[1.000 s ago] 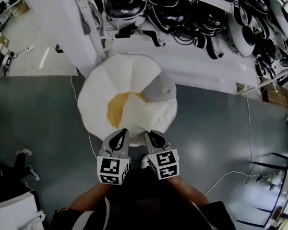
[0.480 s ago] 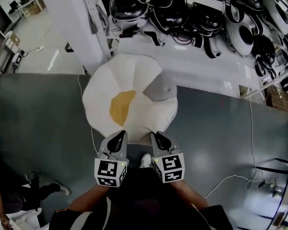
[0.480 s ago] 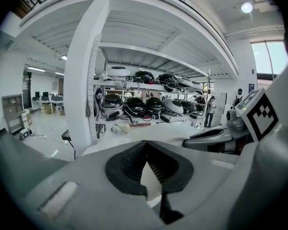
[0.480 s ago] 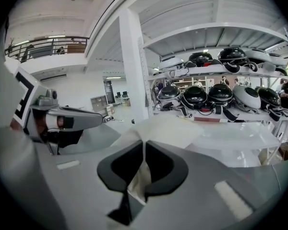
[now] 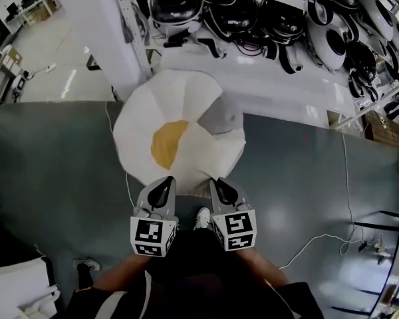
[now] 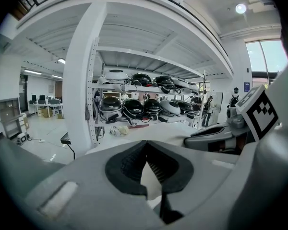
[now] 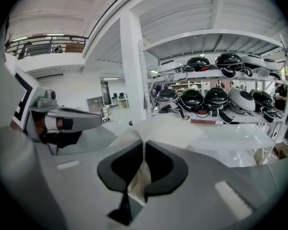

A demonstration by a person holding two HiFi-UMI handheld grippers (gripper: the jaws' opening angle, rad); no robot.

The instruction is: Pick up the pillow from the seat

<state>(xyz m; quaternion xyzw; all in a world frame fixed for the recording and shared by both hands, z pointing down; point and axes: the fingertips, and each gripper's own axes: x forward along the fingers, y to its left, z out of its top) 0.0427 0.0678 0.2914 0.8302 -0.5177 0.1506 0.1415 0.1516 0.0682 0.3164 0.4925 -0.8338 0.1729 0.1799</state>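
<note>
The pillow (image 5: 179,131) is round and white, with a yellow middle and a grey patch. In the head view it spreads out in front of me above the grey floor. My left gripper (image 5: 163,182) is shut on its near edge, and my right gripper (image 5: 221,185) is shut on the same edge a little to the right. In the left gripper view the left gripper (image 6: 146,159) pinches white pillow fabric (image 6: 151,186). The right gripper view shows the right gripper (image 7: 143,163) clamped on cream fabric (image 7: 138,182). No seat shows; the pillow hides what lies under it.
White shelves with several black and white helmets (image 5: 253,18) run along the back, beside a white pillar (image 5: 113,32). A cable (image 5: 312,244) trails over the floor at right. A black frame (image 5: 392,231) stands far right, and white furniture (image 5: 20,291) at lower left.
The pillow has turned so that its yellow middle shows whole. Both grippers keep their hold on its near edge. A person's legs at the lower left have mostly left the view.
</note>
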